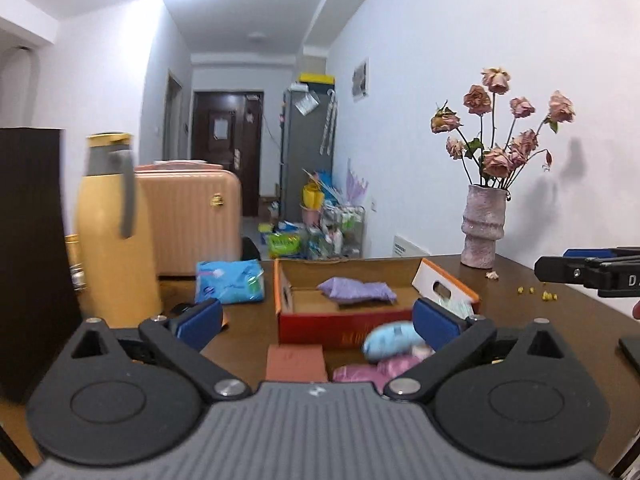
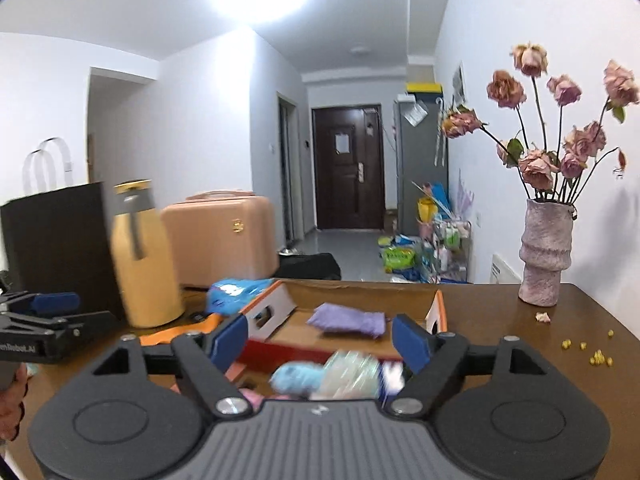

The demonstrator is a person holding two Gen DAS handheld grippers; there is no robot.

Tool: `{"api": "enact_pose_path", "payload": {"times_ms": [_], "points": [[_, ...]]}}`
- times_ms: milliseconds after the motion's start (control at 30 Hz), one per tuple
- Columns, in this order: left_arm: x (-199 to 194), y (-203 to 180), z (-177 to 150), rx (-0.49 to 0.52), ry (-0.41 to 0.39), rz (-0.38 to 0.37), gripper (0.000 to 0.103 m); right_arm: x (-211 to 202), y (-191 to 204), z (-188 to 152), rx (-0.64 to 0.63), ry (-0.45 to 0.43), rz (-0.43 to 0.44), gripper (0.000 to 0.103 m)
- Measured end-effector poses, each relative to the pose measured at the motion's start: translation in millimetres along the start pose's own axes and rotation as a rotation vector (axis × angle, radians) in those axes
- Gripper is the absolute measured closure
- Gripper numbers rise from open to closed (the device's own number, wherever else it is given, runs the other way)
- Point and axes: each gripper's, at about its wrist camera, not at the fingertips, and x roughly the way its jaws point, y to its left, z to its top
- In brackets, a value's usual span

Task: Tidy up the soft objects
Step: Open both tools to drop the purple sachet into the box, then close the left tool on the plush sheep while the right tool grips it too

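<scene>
An open red and orange cardboard box (image 1: 344,326) stands on the brown table, also in the right wrist view (image 2: 276,346). A purple soft pouch (image 1: 358,291) lies inside it (image 2: 347,320). In front of the box lie a light blue soft pouch (image 1: 390,340) (image 2: 298,376), a pink one (image 1: 372,372) and a clear plastic packet (image 2: 352,372). My left gripper (image 1: 316,316) is open and empty, just before the box. My right gripper (image 2: 320,338) is open and empty above the front pile. Each gripper shows at the edge of the other's view (image 1: 588,272) (image 2: 44,320).
A yellow thermos (image 1: 114,232) and a blue tissue pack (image 1: 230,276) stand left of the box. A dark bag (image 2: 56,240) is at far left. A vase of dried roses (image 1: 482,226) stands at back right, with yellow crumbs (image 2: 592,354) on the table. A small brown box (image 1: 296,362) lies near.
</scene>
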Motion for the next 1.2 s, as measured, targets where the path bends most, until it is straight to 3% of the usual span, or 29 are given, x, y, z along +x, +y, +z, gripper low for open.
{"api": "enact_pose_path", "payload": {"times_ms": [167,267,333,533,800,933,1000,1100,1200], "points": [[-52.3,-13.4,-47.9,-0.012,0.049,0.037,0.000,-51.8,27.8,-58.2,-0.004,-0.030,-0.040,0.011],[-62.1,-13.0,-62.8,0.008,0.094,0.004,0.000,-61.6,34.9,-81.4,0.023,0.006,-0.030,0.010],[-62.8,-18.0,-65.7,0.049,0.087,0.024,0.000,-62.8,38.2,-88.5,0.023,0.038,-0.009,0.010],[-47.8,-19.3,-67.3,0.027,0.095,-0.001,0.000,-54.1,33.1,-98.3,0.008,0.062,-0.063,0.010],[3.1,-33.9,-72.3,0.008,0.185,-0.063,0.000,-1.5,-21.2,-100.5,0.040,0.133,-0.161,0.013],[30.2,-52.2,-73.0,0.015,0.207,-0.093,0.002,32.5,-50.1,-101.1,0.074,0.175,-0.162,0.018],[42.6,-61.3,-71.2,-0.011,0.226,-0.158,0.010,48.4,-60.3,-104.5,0.086,0.199,-0.151,0.022],[65.3,-76.8,-72.0,-0.046,0.265,-0.254,0.022,62.7,-71.9,-110.1,0.132,0.229,-0.128,0.036],[93.1,-93.4,-77.2,-0.037,0.305,-0.274,0.029,67.3,-82.0,-116.5,0.219,0.244,-0.071,0.048]]}}
